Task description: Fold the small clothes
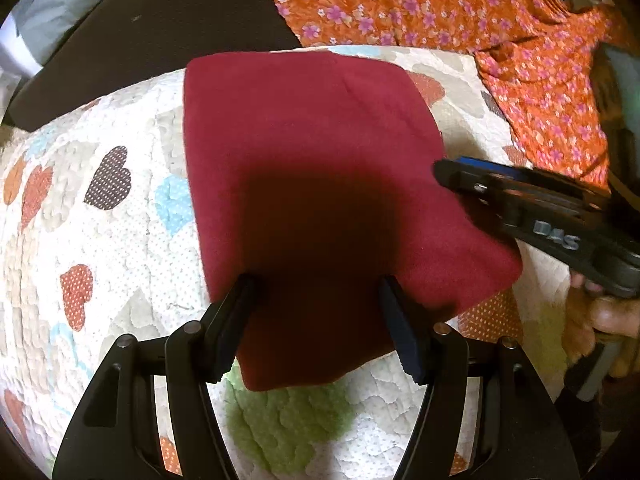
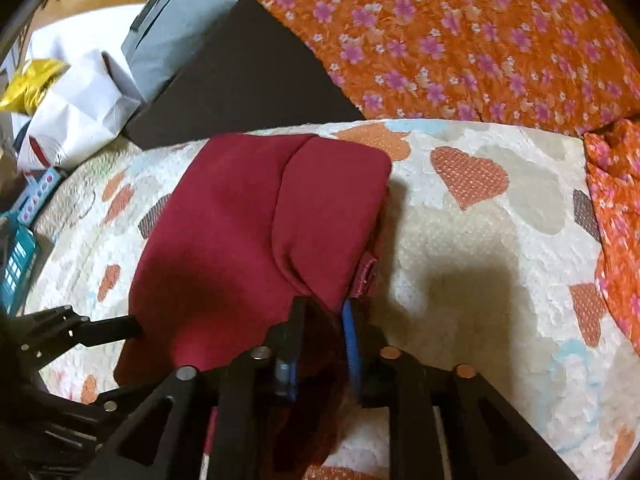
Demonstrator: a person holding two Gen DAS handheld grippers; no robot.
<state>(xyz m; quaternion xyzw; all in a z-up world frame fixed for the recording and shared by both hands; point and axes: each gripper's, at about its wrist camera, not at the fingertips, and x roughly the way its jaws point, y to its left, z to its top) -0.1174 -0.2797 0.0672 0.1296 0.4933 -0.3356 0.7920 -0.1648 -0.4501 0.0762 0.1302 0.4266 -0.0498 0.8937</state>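
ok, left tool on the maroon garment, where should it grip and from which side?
Probably the near edge of the maroon garment, approached low from the near side. The left tool is open and already straddles that edge, which lies flat on the heart-print quilt. The right tool holds the right edge.

We are looking down on the maroon cloth (image 1: 320, 184) lying folded on the heart-print quilt (image 1: 100, 240). Our left gripper (image 1: 316, 328) is hovering over the cloth's near edge, jaws spread apart. Our right gripper (image 1: 452, 172) is touching the cloth's right edge. Beyond the cloth, orange floral fabric (image 1: 440, 4) is lying.
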